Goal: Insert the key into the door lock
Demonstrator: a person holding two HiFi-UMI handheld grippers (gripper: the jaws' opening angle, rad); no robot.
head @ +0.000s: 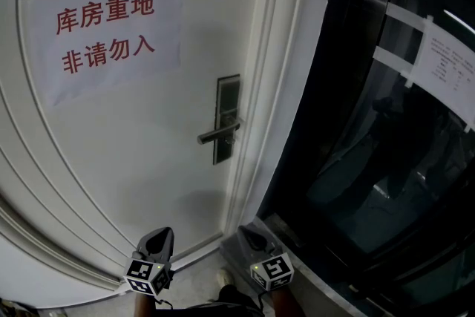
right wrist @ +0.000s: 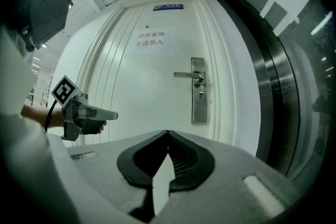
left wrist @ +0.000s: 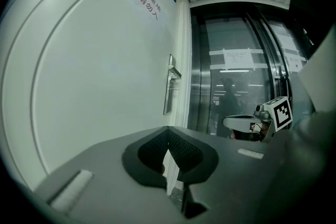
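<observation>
Facing me, a paper sheet (head: 107, 33) taped to the white door (head: 148, 159), up and left of the lever handle (head: 217, 134), reads in red "库房重地 非请勿入". Right of the handle, the taped sheets (head: 445, 69) on the glass carry print too small to read, as does the blue plate (right wrist: 168, 7) high above the handle.

- Plain white all over, the door (head: 133, 159).
- On the sign (head: 107, 33), a white sheet with 2 rows of red characters.
- Silver-grey metal on the lock plate (head: 227, 119) and lever handle (head: 219, 134).
- Grey shells on the left gripper (head: 158, 240) and right gripper (head: 254, 237), with black ribbed pads (right wrist: 184, 157).
- Black-and-white squares on the marker cubes (head: 146, 275).
- Near-black, the glass wall (head: 356, 159); white, its taped sheets (head: 445, 70).
- Blue, the plaque (right wrist: 168, 7) above the door.
</observation>
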